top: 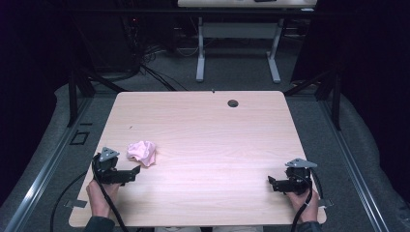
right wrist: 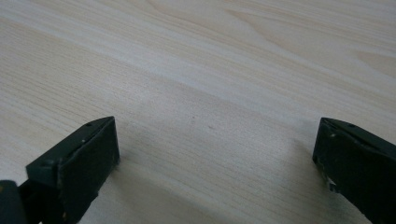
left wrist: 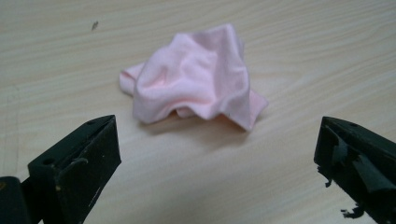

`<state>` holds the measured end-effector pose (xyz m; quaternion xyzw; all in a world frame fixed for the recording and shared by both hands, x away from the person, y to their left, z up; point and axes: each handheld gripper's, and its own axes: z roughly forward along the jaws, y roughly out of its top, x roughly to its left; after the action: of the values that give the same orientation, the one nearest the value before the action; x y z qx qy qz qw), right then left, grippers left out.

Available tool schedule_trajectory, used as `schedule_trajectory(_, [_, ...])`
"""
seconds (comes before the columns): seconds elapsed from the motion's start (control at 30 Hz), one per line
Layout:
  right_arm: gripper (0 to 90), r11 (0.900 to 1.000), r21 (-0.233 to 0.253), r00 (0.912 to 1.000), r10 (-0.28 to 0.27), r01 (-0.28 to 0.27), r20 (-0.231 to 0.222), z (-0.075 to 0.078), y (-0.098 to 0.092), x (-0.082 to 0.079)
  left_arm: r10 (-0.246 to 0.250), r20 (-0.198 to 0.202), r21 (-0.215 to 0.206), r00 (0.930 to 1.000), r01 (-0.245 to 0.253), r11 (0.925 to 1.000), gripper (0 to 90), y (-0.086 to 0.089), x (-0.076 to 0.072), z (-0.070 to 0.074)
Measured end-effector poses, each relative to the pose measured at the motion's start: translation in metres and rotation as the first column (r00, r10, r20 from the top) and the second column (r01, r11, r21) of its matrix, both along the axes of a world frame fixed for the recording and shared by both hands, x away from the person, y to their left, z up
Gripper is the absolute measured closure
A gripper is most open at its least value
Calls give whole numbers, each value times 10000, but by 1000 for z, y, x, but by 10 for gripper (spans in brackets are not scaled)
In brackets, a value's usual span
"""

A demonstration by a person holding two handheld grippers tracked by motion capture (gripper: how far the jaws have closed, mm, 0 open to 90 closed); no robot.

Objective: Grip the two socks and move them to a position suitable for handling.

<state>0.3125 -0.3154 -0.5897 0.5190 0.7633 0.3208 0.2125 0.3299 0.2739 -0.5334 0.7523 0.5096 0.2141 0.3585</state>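
- Jaws of the left gripper [left wrist: 217, 154] are held wide apart, with nothing between them — the same gripper [top: 129, 175] is seen at the near left of the table [top: 212, 125] in the high view.
- Jaws of the right gripper [right wrist: 217, 154] are likewise spread wide over bare wood; this gripper [top: 271, 182] is held at the near right, well apart from the other.
- A crumpled pink cloth [top: 142, 152] is found on the table's left side, just beyond the left gripper; in the left gripper view the cloth [left wrist: 196, 77] lies ahead of the jaw tips, untouched.
- A round cable hole [top: 233, 103] is set near the far edge.
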Motion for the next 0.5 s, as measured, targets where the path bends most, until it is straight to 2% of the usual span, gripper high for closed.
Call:
schedule_trajectory(0.3, [0, 10000, -4, 10000, 1, -1, -2, 0, 0, 0, -286, -103, -5, 9995, 286, 9996, 6, -11, 42, 21])
schedule_trajectory(0.4, [0, 10000, -6, 10000, 2, -2, -4, 0, 0, 0, -411, -320, 69, 9986, 414, 9991, 31, -17, 58, 21])
schedule_trajectory(0.47, [0, 10000, -2, 10000, 5, -5, 1, 0, 0, 0, -618, -672, 71, 9958, 624, 9980, 67, -22, 68, 18])
schedule_trajectory(0.5, [0, 10000, -5, 10000, -3, 3, 5, 0, 0, 0, -617, -782, 201, 9950, 634, 9978, 93, -25, 73, 16])
